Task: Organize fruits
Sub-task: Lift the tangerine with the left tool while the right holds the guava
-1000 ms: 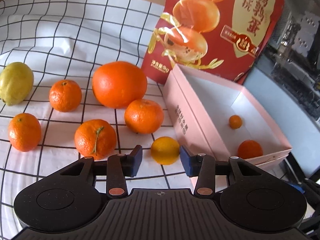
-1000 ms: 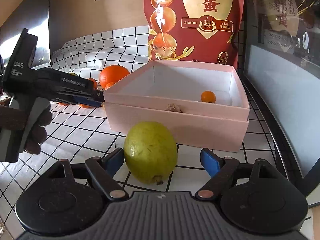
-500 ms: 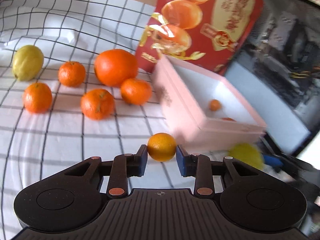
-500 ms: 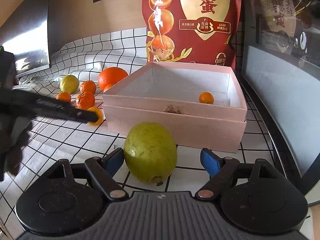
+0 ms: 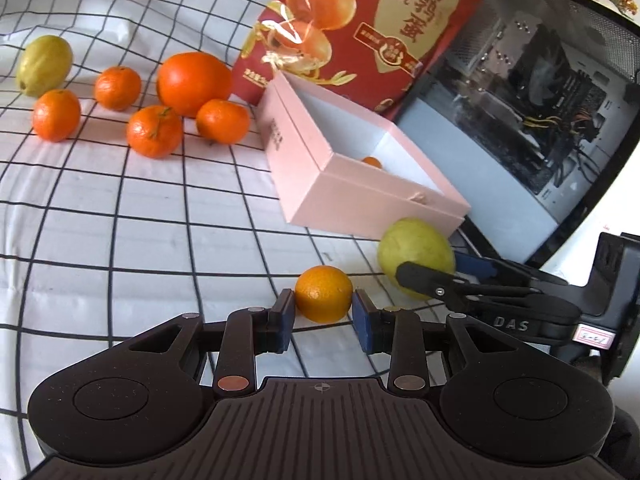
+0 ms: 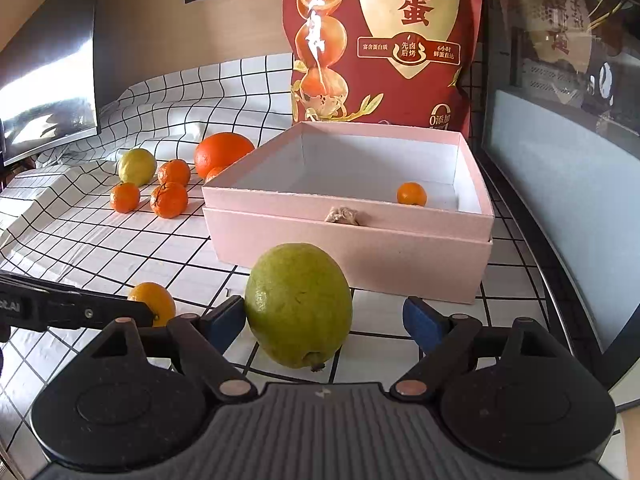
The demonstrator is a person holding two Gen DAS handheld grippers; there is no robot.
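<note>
My left gripper [image 5: 323, 311] is shut on a small yellow-orange citrus [image 5: 324, 293], held in front of the pink box [image 5: 320, 196]; it also shows in the right wrist view [image 6: 154, 302]. My right gripper [image 6: 325, 320] is open around a green guava [image 6: 299, 303] that rests on the cloth in front of the box [image 6: 352, 248]; its left pad is near the fruit, the right pad apart. A small orange [image 6: 411, 193] lies in the box.
Several oranges [image 5: 154, 131], one large orange [image 5: 193, 82] and a second green guava [image 5: 43, 65] lie on the checked cloth [image 5: 120, 220] left of the box. A red snack bag [image 6: 384, 40] stands behind it. A dark glass-fronted case [image 5: 520, 120] stands to the right.
My left gripper closed on the small citrus and carried it back and right, away from the fruit group, to beside the guava. My right gripper has stayed open around the guava.
</note>
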